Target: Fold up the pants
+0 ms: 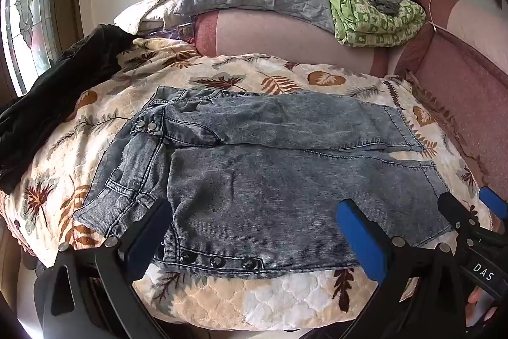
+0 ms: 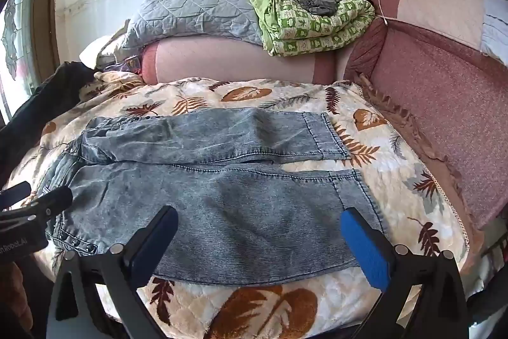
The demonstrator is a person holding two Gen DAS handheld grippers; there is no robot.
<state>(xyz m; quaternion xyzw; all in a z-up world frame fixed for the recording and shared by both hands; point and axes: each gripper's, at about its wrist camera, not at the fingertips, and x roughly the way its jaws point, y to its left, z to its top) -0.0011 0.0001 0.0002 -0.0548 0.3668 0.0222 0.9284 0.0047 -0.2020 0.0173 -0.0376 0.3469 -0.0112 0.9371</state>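
Both my tongs, left (image 1: pixel 254 231) and right (image 2: pixel 258 239), gape empty above flat pants (image 2: pixel 206 186); no fold made yet.

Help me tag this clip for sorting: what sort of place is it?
Most likely a home bedroom or daybed corner. The jeans lie on a leaf-print quilted bedspread, with a folded green quilt and a grey quilted pillow stacked behind, against a wall.

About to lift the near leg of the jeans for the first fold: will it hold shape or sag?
The jeans will probably sag between the grippers: the denim lies limp with soft wrinkles. The waistband end, with snaps, likely hangs heavier. The plush leaf-print blanket may drag against the fabric.
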